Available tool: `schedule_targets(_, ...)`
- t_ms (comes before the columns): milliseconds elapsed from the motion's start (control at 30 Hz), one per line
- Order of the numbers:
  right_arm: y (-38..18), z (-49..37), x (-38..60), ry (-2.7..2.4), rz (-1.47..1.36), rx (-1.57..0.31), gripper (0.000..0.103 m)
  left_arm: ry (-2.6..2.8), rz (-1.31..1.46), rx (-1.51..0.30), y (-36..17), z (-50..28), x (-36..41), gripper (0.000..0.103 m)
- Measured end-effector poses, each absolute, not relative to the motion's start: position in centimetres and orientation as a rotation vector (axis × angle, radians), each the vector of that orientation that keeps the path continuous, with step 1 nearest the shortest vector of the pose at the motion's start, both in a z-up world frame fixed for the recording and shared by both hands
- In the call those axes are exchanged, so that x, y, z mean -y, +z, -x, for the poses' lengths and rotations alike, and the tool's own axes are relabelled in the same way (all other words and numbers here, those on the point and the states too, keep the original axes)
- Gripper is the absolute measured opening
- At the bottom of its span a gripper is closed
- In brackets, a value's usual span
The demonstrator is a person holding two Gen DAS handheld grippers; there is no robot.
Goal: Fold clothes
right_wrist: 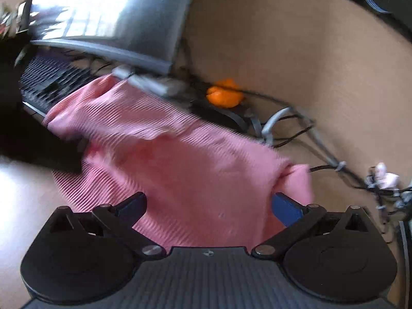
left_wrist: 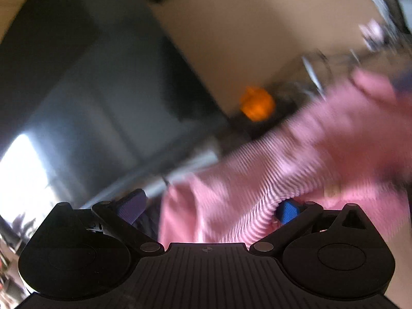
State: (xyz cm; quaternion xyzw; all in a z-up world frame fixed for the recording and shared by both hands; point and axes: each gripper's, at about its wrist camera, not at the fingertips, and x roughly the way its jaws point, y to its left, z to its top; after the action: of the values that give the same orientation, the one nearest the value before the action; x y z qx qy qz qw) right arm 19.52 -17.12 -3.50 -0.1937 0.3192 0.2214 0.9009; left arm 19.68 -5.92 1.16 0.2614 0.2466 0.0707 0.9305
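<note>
Both grippers show spread fingers with a pink ribbed garment lying between them. On the left gripper (left_wrist: pixel 208 211), the pink ribbed garment (left_wrist: pixel 257 180) drapes over the blue pad of one finger (left_wrist: pixel 288 212); the opposite pad stands clear of the cloth, so no pinch is visible. On the right gripper (right_wrist: pixel 209 206), the garment (right_wrist: pixel 180 159) fills the gap between the fingers and folds over the blue pad (right_wrist: pixel 287 211); whether it is gripped cannot be told. Behind the garment sits an orange object (right_wrist: pixel 224 95), with a monitor (right_wrist: pixel 123 18) beyond it, a keyboard (right_wrist: pixel 49 82) beside the garment's far edge, and cables (right_wrist: pixel 296 126) near the orange object. Motion blur obscures finer detail.
</note>
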Motion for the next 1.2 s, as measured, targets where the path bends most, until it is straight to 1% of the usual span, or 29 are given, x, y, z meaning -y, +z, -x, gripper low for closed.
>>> schedule_targets(67, -4.0, -19.7, 16.3, 0.483, 0.435, -0.652, 0.103, 0.158, -0.470, -0.493, 3.2, -20.8, 5.2, 0.103)
schedule_targets(200, -0.4, -22.5, 17.7, 0.388, 0.299, -0.545, 0.103, 0.151, -0.392, -0.481, 5.7, -21.2, 4.3, 0.103)
schedule_targets(300, 2.1, -25.7, 19.5, 0.296, 0.184, -0.509, 0.103, 0.050, -0.375, -0.506, 5.9, -20.3, 4.3, 0.103)
schedule_targets(400, 2.9, -27.1, 19.8, 0.265, 0.177, -0.492, 0.103, -0.056, -0.445, -0.562, 4.2, -20.1, 6.0, 0.103)
schedule_targets(500, 2.3, -26.7, 19.2, 0.249, 0.216, -0.486, 0.103, 0.046, -0.524, -0.529, 2.6, -21.5, 7.0, 0.103)
schedule_targets(567, 0.8, -26.3, 18.5, 0.209, 0.284, -0.485, 0.103, 0.165, -0.498, -0.527, 2.4, -23.2, 5.9, 0.103)
schedule_targets(667, -1.7, -25.8, 18.1, 0.169, 0.368, -0.488, 0.103, 0.231, -0.398, -0.581, 2.7, -24.6, 3.1, 0.103)
schedule_targets(733, -1.5, -25.1, 18.7, 0.165, 0.341, -0.488, 0.103, 0.183, -0.388, -0.601, 3.4, -23.7, 2.9, 0.103)
schedule_targets(833, 2.0, -21.9, 19.8, 0.152, 0.258, -0.387, 0.103, 0.191, -0.442, -0.468, 5.3, -19.8, 4.1, 0.103)
schedule_targets(967, 3.1, -19.6, 19.9, 0.190, 0.358, -0.405, 0.103, 0.178, -0.472, -0.509, 6.1, -18.7, 4.0, 0.103)
schedule_targets(1000, 4.1, -18.4, 20.3, 0.192, 0.343, -0.388, 0.103, 0.172, -0.453, -0.491, 7.2, -17.8, 3.9, 0.103)
schedule_targets(1100, 7.3, -14.1, 22.0, 0.218, 0.309, -0.307, 0.103, 0.145, -0.456, -0.314, 10.9, -13.2, 4.1, 0.103)
schedule_targets(1200, 10.4, -11.3, 24.2, 0.286, 0.254, -0.353, 0.103, 0.058, -0.463, -0.322, 13.2, -10.5, 3.8, 0.103)
